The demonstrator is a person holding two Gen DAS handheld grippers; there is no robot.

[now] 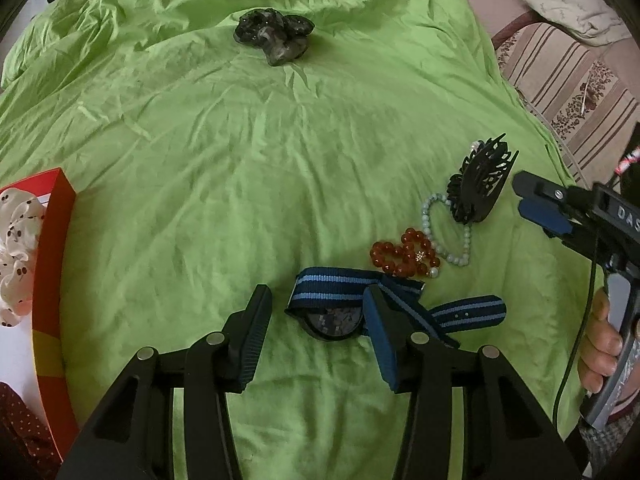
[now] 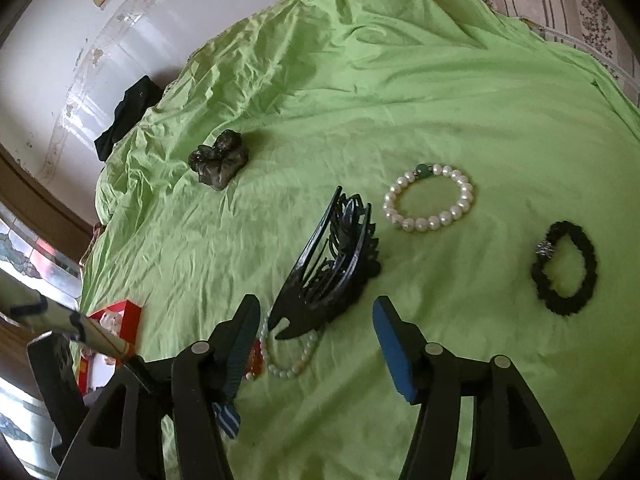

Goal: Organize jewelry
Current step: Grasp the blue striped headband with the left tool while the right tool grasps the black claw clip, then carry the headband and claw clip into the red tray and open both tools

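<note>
The left claw (image 1: 318, 308) hung low over a bed covered with a wrinkled lime-green sheet (image 1: 240, 184), its jaws partly apart and gripping nothing. Between them lay a wristwatch with a dark round face and a navy strap striped in light blue (image 1: 334, 322); the right finger's blue pad (image 1: 380, 344) overlapped the strap in the left wrist view, though contact could not be told. Just beyond the watch sat a red-brown beaded bracelet (image 1: 404, 258), touching a pale green beaded bracelet (image 1: 446, 232), which ran under a black plastic hair claw clip (image 1: 480, 188). A dark grey sheer scrunchie (image 1: 274, 38) lay well apart, farther up the bed. At the left edge stood a red box (image 1: 52, 264) holding a white spotted scrunchie (image 1: 16, 248).

The right claw (image 2: 316, 336) stood fairly wide and empty over the clip's near end. Beyond it lay a white pearl bracelet with one green bead (image 2: 430, 198), and to the right a black knitted hair tie (image 2: 566, 268).
</note>
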